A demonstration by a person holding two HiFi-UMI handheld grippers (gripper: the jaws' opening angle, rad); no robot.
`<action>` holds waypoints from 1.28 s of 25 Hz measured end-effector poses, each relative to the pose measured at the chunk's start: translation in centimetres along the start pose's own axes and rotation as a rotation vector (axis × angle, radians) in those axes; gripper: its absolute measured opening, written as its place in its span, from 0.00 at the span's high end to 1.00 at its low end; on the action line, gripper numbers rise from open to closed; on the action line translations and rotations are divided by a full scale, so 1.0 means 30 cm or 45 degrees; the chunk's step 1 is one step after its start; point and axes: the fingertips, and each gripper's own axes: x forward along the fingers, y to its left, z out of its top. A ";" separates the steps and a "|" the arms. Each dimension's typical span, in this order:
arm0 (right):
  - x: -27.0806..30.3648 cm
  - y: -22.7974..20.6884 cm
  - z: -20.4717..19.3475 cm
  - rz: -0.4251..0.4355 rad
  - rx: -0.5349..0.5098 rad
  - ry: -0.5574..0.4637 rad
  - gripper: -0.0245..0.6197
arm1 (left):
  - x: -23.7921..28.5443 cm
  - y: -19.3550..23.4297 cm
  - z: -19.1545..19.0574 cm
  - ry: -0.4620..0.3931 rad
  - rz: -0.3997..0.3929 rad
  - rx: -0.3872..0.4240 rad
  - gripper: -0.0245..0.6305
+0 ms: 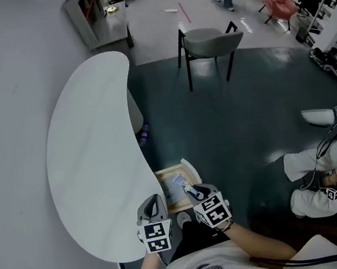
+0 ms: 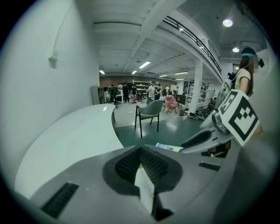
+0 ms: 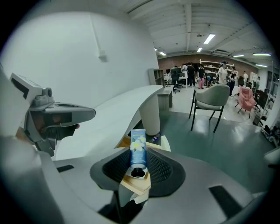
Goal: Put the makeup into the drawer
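My right gripper (image 3: 136, 168) is shut on a blue makeup tube (image 3: 138, 151) with a white flower print. Its black cap points back at the camera and its flat end reaches out over the open wooden drawer (image 3: 124, 142). In the head view the drawer (image 1: 190, 169) sticks out from under the white table (image 1: 97, 160). A pale flat item lies inside, and the right gripper (image 1: 193, 191) hovers over its near end. My left gripper (image 1: 153, 205) is beside the drawer at the table's edge. Its pads (image 2: 131, 164) meet with nothing seen between them. The left gripper view catches the tube's tip (image 2: 168, 147).
A grey chair (image 1: 208, 40) stands on the dark floor beyond the table. A small bottle (image 1: 144, 134) lies by the table's pedestal. A seated person (image 1: 326, 182) with cables is at the right. More people and shelves fill the far room.
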 end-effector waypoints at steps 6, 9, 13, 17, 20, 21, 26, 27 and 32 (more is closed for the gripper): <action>0.056 -0.012 -0.048 -0.054 0.088 0.005 0.76 | 0.060 0.001 -0.023 0.019 -0.076 0.036 0.94; 0.097 -0.006 -0.078 -0.062 0.125 0.008 0.76 | 0.090 0.023 -0.047 0.028 -0.079 0.038 0.94; 0.155 -0.020 -0.104 -0.074 0.162 0.017 0.76 | 0.149 0.052 -0.066 0.037 -0.071 0.015 0.94; 0.221 -0.038 -0.105 -0.088 0.185 0.036 0.76 | 0.193 0.076 -0.056 0.039 -0.075 0.012 0.94; 0.265 -0.060 -0.132 -0.100 0.207 0.062 0.76 | 0.222 0.083 -0.056 0.026 -0.072 0.003 0.94; 0.276 -0.062 -0.142 -0.098 0.217 0.070 0.76 | 0.229 0.086 -0.063 0.026 -0.068 -0.005 0.94; 0.328 -0.048 -0.143 -0.089 0.240 0.090 0.76 | 0.264 0.122 -0.079 0.046 -0.057 -0.039 0.94; 0.335 -0.043 -0.150 -0.088 0.242 0.092 0.76 | 0.265 0.120 -0.083 0.044 -0.062 -0.045 0.94; 0.399 -0.018 -0.178 -0.071 0.247 0.093 0.76 | 0.273 0.114 -0.109 0.046 -0.087 -0.026 0.94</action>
